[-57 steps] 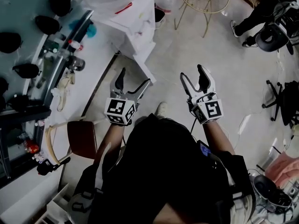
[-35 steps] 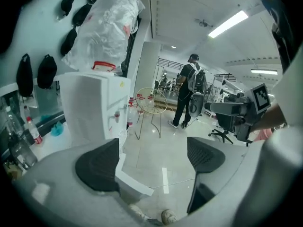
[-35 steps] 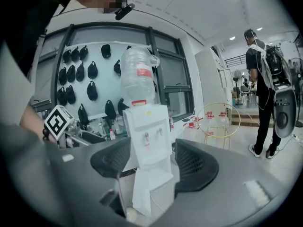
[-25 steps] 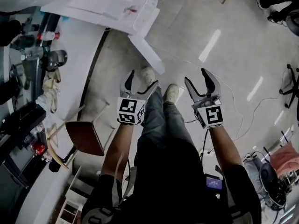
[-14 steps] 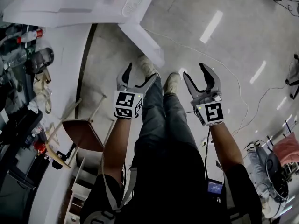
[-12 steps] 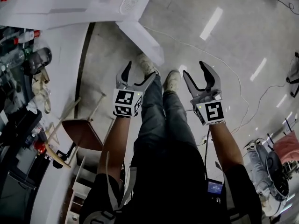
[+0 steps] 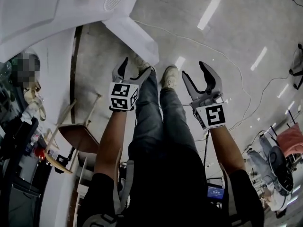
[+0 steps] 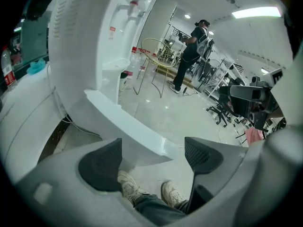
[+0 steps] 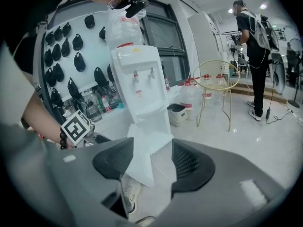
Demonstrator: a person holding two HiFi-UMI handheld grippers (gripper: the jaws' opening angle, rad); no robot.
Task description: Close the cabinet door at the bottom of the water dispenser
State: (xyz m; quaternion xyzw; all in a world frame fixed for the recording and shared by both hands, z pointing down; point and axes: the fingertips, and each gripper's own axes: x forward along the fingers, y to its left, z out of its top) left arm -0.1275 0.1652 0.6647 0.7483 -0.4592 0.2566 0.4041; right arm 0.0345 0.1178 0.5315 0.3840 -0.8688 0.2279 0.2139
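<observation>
Head view: we hold both tools above the floor (image 7: 227, 56). The left hand-held gripper (image 7: 136, 66) is near the free corner of the open white cabinet door (image 7: 135, 37), which swings out from the foot of the water dispenser (image 7: 42, 13). The right hand-held gripper (image 7: 194, 70) is farther off.

Left gripper view: our jaws stand wide and are closing with nothing between the pads. The door's edge lies beyond them, and our shoes (image 8: 130, 187) show below.

Right gripper view: the jaws are apart and empty. Between them we see the door ajar at the dispenser's base.
</observation>
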